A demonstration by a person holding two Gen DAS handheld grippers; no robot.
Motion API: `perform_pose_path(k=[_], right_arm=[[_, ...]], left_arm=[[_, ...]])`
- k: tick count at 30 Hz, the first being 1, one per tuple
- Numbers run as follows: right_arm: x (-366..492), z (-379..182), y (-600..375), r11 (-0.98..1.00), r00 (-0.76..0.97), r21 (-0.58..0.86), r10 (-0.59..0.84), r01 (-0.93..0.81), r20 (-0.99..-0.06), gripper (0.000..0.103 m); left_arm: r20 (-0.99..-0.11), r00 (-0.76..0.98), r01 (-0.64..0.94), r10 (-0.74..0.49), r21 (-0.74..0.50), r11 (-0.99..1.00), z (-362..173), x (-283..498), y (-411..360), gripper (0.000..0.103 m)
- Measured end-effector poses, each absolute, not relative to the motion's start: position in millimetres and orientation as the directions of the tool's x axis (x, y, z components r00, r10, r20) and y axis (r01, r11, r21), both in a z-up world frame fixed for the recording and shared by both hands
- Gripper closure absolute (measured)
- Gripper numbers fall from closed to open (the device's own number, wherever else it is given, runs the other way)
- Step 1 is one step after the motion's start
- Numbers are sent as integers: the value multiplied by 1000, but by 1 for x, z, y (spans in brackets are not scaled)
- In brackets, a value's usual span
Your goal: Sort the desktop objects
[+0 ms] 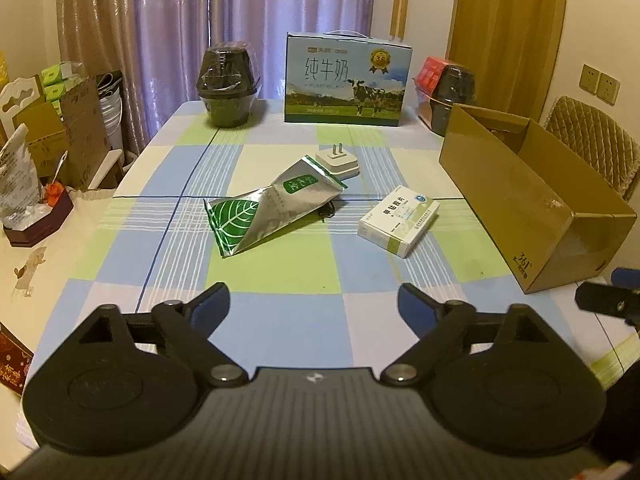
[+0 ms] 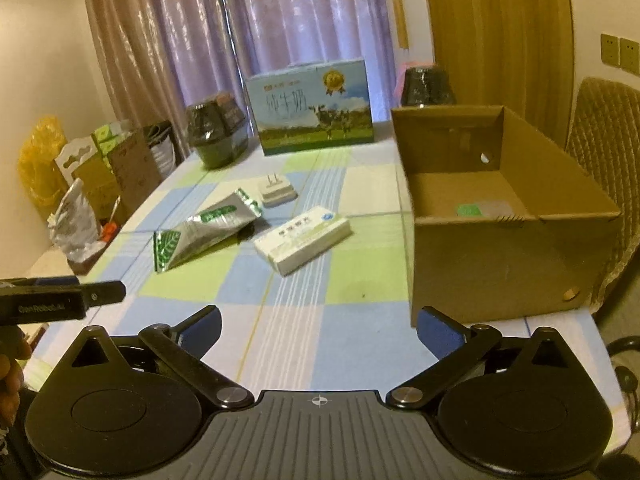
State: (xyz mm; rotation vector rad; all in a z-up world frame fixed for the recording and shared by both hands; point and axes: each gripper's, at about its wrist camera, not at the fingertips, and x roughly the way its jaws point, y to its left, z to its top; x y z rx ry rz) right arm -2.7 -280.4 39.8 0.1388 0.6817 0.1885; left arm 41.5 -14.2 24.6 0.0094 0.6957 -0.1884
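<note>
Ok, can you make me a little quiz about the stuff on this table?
1. True or false: the white medicine box is inside the cardboard box.
2. What lies nearer the milk carton: the plug adapter or the silver foil pouch?
3. Are the left gripper and right gripper open or shut?

Key: 1 false, it lies on the tablecloth; 2 the plug adapter; 3 both open, holding nothing.

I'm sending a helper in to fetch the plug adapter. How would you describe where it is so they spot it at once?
Start at the blue milk carton at the table's far edge and come toward the table's middle. Just before the silver-green pouch sits the white adapter, the only thing with two metal prongs pointing up.
</note>
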Motion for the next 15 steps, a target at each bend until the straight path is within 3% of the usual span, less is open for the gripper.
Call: perform_pose_path(k=[5,15], right_arm=[[6,33,-272,974,739,188,222,-131,-636,2],[58,32,-234,961,723,203,275,-188,-634,2]], left_arm=[[-644,746,172,-167,-55,983,20,46,-5,4],[-664,726,217,-177,-23,976,16,82,15,3]])
